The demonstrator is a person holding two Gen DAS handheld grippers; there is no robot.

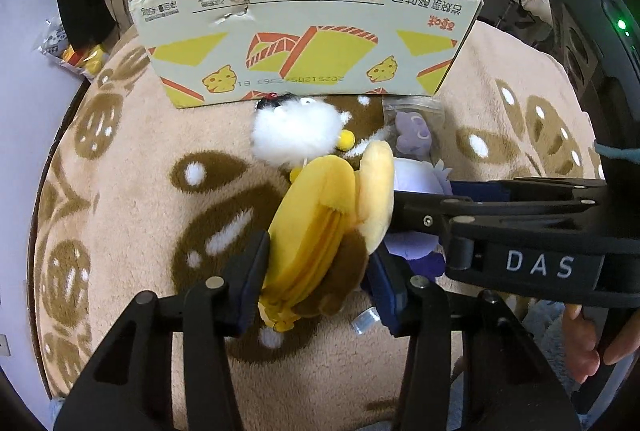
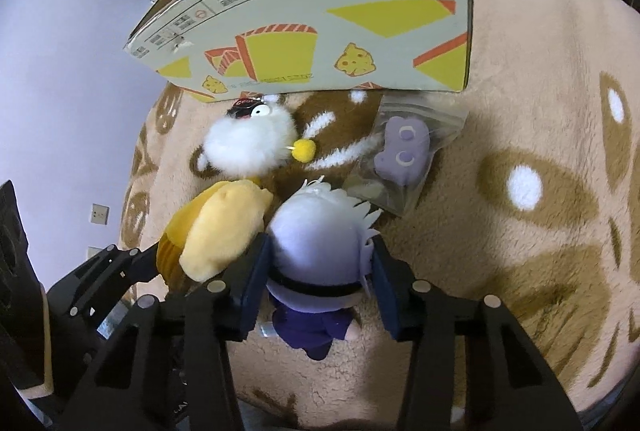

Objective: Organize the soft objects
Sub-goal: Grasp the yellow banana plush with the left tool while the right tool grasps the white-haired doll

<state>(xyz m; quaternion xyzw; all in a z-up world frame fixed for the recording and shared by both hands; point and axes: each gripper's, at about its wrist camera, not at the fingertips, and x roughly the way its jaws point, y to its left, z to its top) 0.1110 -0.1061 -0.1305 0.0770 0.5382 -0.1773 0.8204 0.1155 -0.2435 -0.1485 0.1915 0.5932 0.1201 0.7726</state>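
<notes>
My left gripper (image 1: 316, 271) is shut on a yellow and brown plush toy (image 1: 320, 231), its pads pressing both sides. My right gripper (image 2: 318, 279) is shut on a white-haired plush doll (image 2: 320, 235) in dark purple clothes; the doll also shows in the left wrist view (image 1: 416, 183), and the yellow plush shows in the right wrist view (image 2: 224, 227). A fluffy white plush (image 1: 294, 135) (image 2: 248, 147) with a yellow pompom lies just beyond. A small purple plush in a clear bag (image 1: 414, 131) (image 2: 402, 151) lies to its right. An open cardboard box (image 1: 304, 43) (image 2: 320, 11) stands behind them.
Everything rests on a beige fleece blanket with brown patterns (image 1: 120, 171) (image 2: 520, 191). The right gripper's body (image 1: 520, 231) reaches in from the right of the left wrist view. Shelves, clothes and bags stand behind the box.
</notes>
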